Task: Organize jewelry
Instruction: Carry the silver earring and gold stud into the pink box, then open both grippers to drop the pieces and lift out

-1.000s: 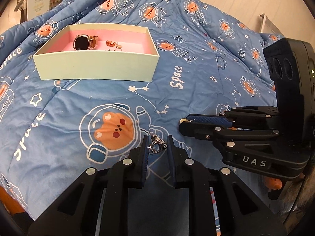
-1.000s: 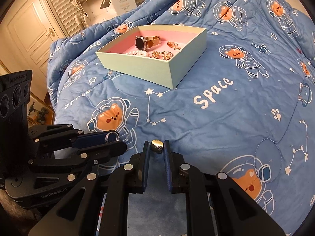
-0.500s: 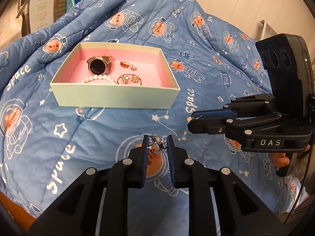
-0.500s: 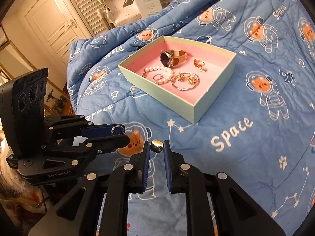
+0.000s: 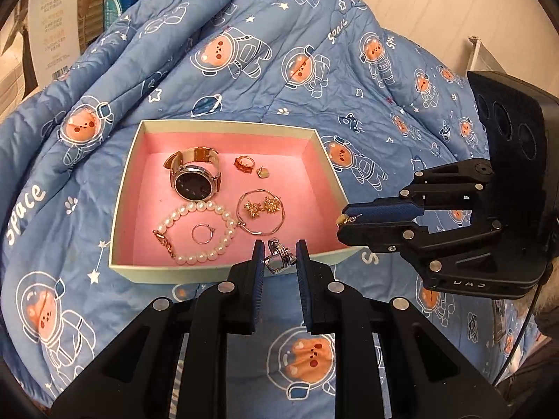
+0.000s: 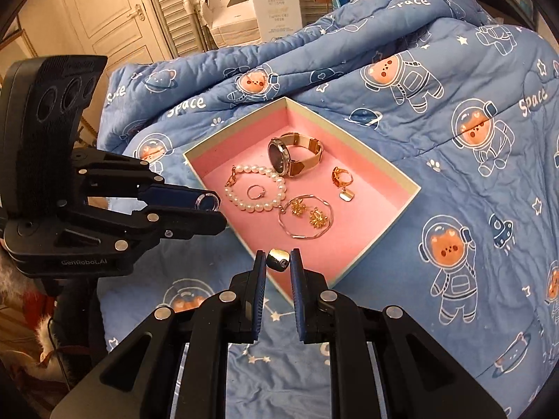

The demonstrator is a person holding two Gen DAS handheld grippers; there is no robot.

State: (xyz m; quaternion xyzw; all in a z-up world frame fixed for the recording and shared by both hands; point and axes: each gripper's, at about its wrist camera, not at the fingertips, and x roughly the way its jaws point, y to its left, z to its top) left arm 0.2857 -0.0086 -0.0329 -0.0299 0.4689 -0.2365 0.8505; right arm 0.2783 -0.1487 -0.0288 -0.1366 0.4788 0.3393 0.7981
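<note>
Left wrist: left tongs pinch silver ring | right tongs pinch gold earring

The quilt is blue, printed with white-outlined astronaut bears with orange faces, stars, planets and the white word "Space". The box is pale green outside and pink inside. In it, the watch has a dark face and rose-gold band, the bracelet is white pearls, and the bangle is gold. Both grippers' pads are blue on black fingers.
</note>
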